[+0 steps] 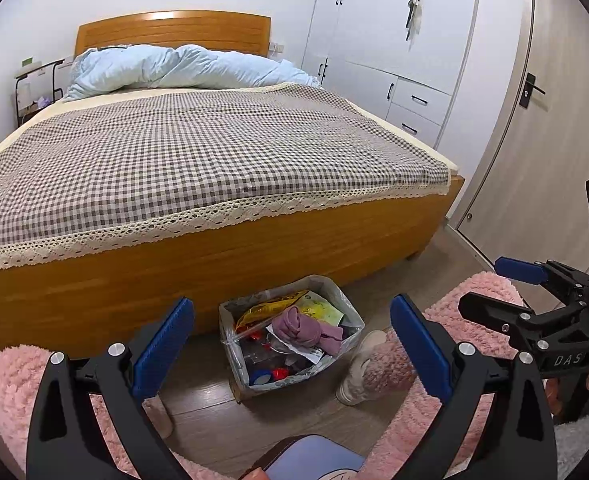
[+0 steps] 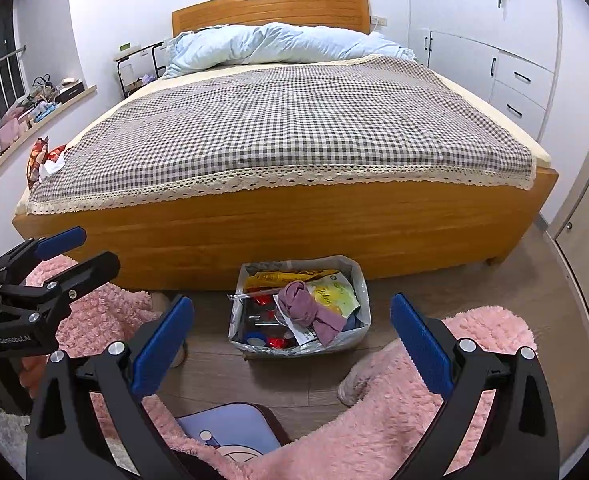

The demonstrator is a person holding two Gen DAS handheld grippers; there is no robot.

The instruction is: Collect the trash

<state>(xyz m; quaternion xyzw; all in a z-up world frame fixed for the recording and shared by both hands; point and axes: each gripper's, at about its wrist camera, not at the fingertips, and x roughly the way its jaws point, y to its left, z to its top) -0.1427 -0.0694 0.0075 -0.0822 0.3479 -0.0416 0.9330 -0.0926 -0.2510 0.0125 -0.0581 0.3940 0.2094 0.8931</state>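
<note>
Wooden bed [image 2: 286,216] stands just behind the trash bin [image 2: 358,280].

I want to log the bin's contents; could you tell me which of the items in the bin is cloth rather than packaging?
The mauve sock, lying bunched on top in the trash bin. Under it lie printed wrappers: a yellow packet and a green-and-white one.

A brown-and-white gingham bed cover [image 2: 286,120] with cream lace trim lies over the honey-orange wooden bed frame [image 2: 294,220]. At the far end sits a pale blue quilt [image 2: 278,44]. Near the frame, a clear-lined trash box [image 2: 360,280] holds a mauve cloth [image 2: 306,308] and yellow wrappers [image 2: 330,292]. Pink fluffy fabric [image 2: 394,408] fills the near corners.
</note>
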